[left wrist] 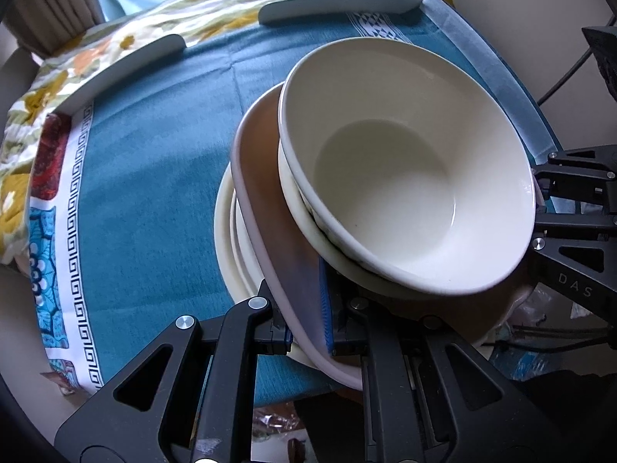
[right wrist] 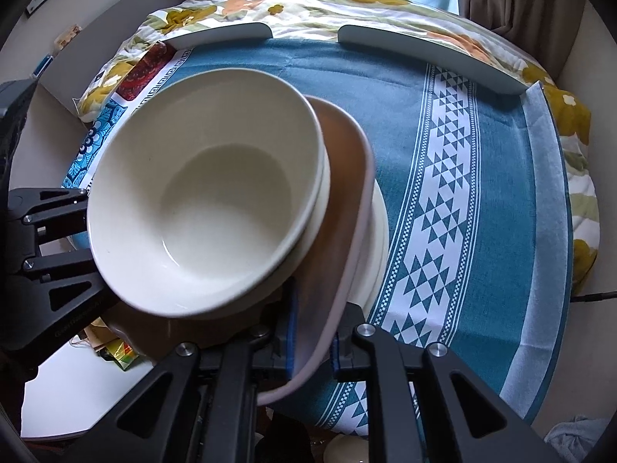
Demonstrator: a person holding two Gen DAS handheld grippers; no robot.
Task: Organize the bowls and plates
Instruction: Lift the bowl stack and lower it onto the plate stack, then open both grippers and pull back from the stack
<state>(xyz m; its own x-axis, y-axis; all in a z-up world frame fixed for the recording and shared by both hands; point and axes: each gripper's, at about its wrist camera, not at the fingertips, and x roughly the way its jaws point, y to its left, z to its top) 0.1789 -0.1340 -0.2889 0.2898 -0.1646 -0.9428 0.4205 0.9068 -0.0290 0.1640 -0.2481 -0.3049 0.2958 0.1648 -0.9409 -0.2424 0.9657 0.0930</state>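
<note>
We hold a stack of dishes between both grippers, over a table covered with a teal cloth. At the top sits a cream bowl, nested in a second cream bowl whose rim shows just below it. Both rest on a brown plate with a pale rim, and cream plates lie stacked beneath that.

Our left gripper has its fingers closed on the near rim of the brown plate, blue pads pressing on either side of it. Our right gripper grips the opposite rim of the same plate in the same way. Each gripper shows in the other's view, at the far side of the stack.

The stack is tilted in both views; we cannot tell whether the lowest plates touch the cloth. Two grey curved rails stand along the far edge of the table, with a floral quilt behind them.
</note>
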